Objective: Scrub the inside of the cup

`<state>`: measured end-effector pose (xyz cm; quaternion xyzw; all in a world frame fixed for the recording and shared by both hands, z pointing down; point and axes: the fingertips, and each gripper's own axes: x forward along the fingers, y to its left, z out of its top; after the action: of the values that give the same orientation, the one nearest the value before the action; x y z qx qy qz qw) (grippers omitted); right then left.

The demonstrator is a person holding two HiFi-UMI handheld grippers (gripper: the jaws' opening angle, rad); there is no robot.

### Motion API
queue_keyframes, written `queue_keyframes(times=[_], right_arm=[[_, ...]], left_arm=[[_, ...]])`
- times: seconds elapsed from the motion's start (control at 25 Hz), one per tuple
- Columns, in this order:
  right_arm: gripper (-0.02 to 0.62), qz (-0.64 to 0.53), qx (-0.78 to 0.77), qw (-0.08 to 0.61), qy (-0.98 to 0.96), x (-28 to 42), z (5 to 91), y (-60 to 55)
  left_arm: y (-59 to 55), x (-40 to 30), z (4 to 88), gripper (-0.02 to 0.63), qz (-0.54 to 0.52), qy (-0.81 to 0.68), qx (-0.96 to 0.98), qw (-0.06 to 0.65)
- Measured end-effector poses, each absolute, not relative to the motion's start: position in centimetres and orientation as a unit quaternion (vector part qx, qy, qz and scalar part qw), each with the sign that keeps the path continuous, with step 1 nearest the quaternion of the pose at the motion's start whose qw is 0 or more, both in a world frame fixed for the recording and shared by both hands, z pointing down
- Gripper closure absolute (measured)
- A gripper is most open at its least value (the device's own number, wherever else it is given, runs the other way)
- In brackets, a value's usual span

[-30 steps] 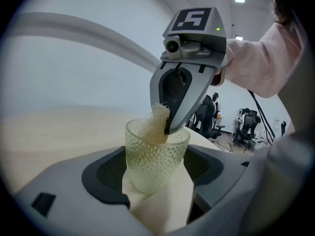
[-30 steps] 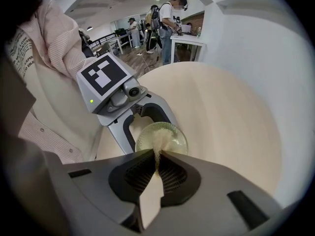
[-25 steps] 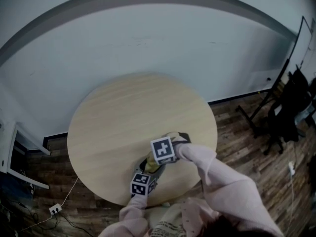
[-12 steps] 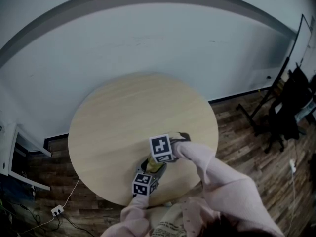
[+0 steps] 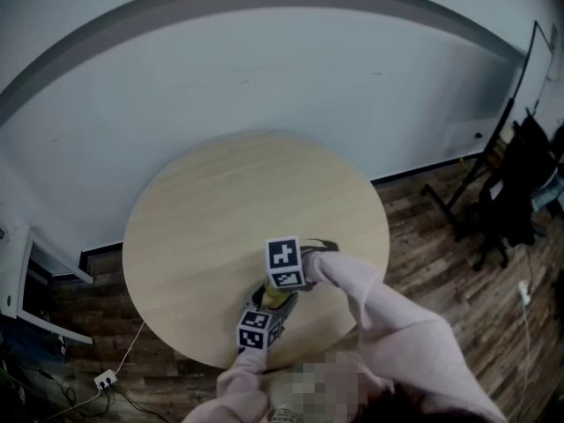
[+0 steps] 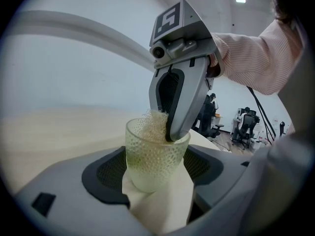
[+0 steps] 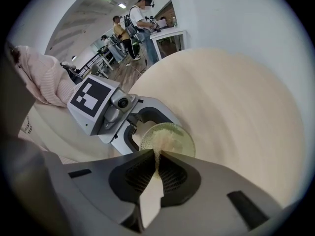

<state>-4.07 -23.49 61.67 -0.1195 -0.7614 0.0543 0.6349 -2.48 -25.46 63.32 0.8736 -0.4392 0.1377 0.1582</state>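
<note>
Right gripper [image 7: 158, 154]: jaws pressed together on a pale mesh scrubber [image 7: 162, 140], tips at the cup's mouth.
Cup [image 7: 186, 137]: green-tinted glass, seen from above.
Left gripper [image 7: 146, 132]: jaws clasp the cup's sides.
Table [image 7: 236, 97]: round, pale wood.
Background: two people [image 7: 140, 18] standing.

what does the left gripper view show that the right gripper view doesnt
Only the left gripper view: the cup from the side, its bumpy wall clamped in the left gripper, with the right gripper reaching down into its mouth.

Only the right gripper view: the cup's round opening from above, the right gripper's jaws closed on a strand of the scrubber, and the left gripper's marker cube.

Both: the cup, the scrubber inside it, and the pale table.
</note>
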Motion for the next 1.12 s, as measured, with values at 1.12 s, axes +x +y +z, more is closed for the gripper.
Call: queue_keyframes(times=[1.12], right_arm=[[0.568,0.245,-0.100,0.575,-0.774,-5.3,60.8,-22.4]], left_arm=[[-25.8,-2.6,63.3,0.245,0.141,-0.441,0.871,0.162]])
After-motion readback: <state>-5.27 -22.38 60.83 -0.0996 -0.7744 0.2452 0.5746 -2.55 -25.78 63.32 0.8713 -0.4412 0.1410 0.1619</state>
